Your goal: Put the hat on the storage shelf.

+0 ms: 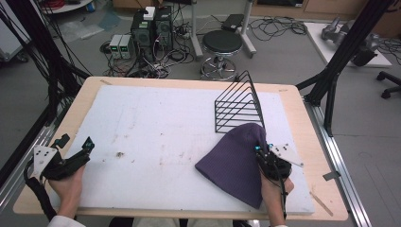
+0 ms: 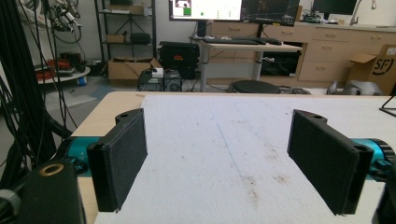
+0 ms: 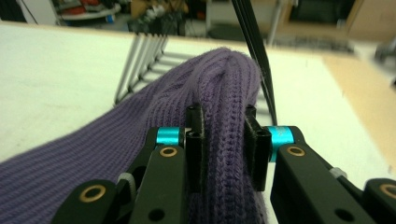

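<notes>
A purple knitted beanie (image 1: 234, 158) lies on the white mat at the front right, its top leaning against a black wire rack (image 1: 239, 105). My right gripper (image 1: 261, 152) is shut on the beanie's right edge; in the right gripper view a thick fold of purple knit (image 3: 224, 135) is pinched between the two black pads, with the rack's wires (image 3: 254, 42) just behind. At the table's front left corner my left gripper (image 1: 87, 144) rests open, and in its own view the pads (image 2: 122, 156) stand wide apart with only bare mat between them.
The white foam mat (image 1: 156, 132) covers most of the wooden table (image 1: 302, 123). Beyond the far edge stand a round stool (image 1: 221, 43), computer boxes with cables (image 1: 149, 33) and black frame legs (image 1: 331, 85) at the right.
</notes>
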### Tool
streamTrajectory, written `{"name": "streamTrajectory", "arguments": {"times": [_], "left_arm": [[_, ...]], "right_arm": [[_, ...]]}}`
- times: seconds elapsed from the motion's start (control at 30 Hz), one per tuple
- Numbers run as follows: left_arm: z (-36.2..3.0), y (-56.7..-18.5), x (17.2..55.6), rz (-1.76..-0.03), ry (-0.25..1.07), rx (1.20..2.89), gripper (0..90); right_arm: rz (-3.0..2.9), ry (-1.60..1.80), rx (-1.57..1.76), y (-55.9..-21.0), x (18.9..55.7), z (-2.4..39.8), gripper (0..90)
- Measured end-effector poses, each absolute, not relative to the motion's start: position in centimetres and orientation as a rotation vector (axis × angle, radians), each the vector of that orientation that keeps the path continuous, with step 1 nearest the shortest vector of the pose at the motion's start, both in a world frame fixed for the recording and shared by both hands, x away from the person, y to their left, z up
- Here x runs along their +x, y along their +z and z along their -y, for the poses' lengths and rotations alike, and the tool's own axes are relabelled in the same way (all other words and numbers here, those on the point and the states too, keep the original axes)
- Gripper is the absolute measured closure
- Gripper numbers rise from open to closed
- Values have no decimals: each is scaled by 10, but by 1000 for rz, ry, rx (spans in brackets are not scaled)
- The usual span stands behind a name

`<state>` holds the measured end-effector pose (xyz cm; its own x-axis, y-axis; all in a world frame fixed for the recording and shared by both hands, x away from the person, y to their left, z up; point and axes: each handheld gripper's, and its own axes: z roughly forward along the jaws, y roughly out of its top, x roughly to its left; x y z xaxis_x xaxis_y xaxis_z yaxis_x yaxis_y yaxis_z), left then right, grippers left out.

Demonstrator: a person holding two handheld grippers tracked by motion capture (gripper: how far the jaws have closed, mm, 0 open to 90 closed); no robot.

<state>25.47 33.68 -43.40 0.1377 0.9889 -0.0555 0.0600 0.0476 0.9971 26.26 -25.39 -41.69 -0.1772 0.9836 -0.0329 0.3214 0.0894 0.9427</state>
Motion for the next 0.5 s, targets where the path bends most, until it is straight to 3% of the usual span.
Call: {"name": "streamTrajectory", "arguments": {"times": [0.23, 0.5], "left_arm": [[-337, -434, 255, -1178, 1033, 1270, 202], [-337, -434, 253, -1175, 1038, 1263, 205]], "right_arm": [[-1508, 1091, 1043, -407, 244, 235, 751], [-1348, 1167, 969, -390, 237, 225, 754]]}}
